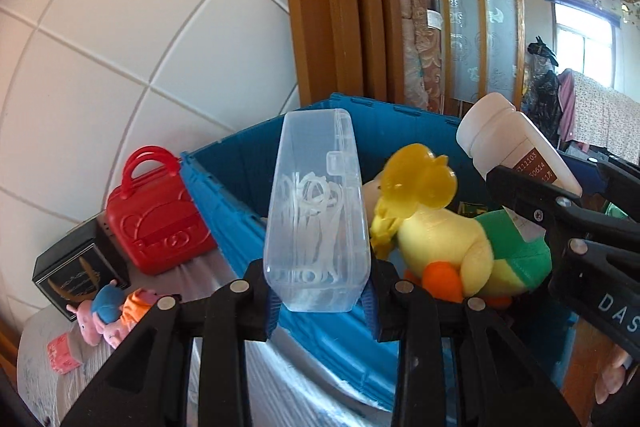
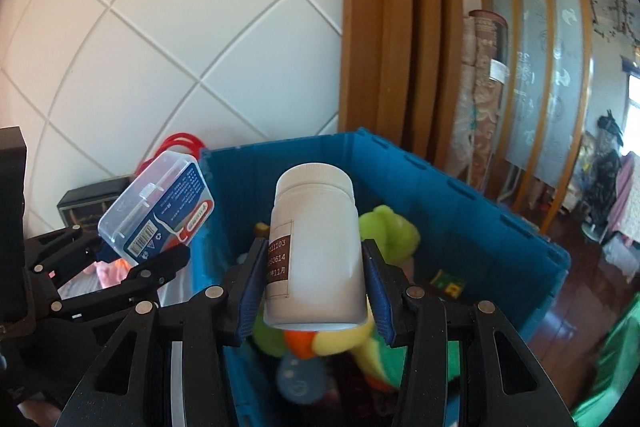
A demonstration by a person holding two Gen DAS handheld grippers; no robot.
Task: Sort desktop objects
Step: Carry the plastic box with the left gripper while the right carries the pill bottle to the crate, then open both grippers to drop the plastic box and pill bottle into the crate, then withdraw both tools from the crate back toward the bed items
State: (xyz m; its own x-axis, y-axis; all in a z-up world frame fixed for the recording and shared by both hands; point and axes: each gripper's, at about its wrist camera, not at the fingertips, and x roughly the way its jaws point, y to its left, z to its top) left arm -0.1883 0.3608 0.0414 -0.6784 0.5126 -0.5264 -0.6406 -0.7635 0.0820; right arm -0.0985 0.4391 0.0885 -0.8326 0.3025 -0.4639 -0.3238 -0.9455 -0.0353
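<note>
**Both grippers loaded over the blue bin**

On the table at far left sit a black box with a gold emblem, small pig figures and a red toy bag, all just outside the bin.

The left gripper pinches a clear case between its blue pads, gripping the lower end so the case rises upright and forward from the fingers, over the bin's near-left wall. White loops lie inside it. From the right wrist view the case's underside carries a blue, white and red label with a barcode; its small print is too fine to read.

The right gripper clamps a white bottle by its lower sides, cap pointing up and away, held above the bin's inside. A brown label strip reads "…11103", "…50614" and "…11月". The gripper's body bears the letters "DAS".

Below, in the bin, lies a yellow and green plush.
</note>
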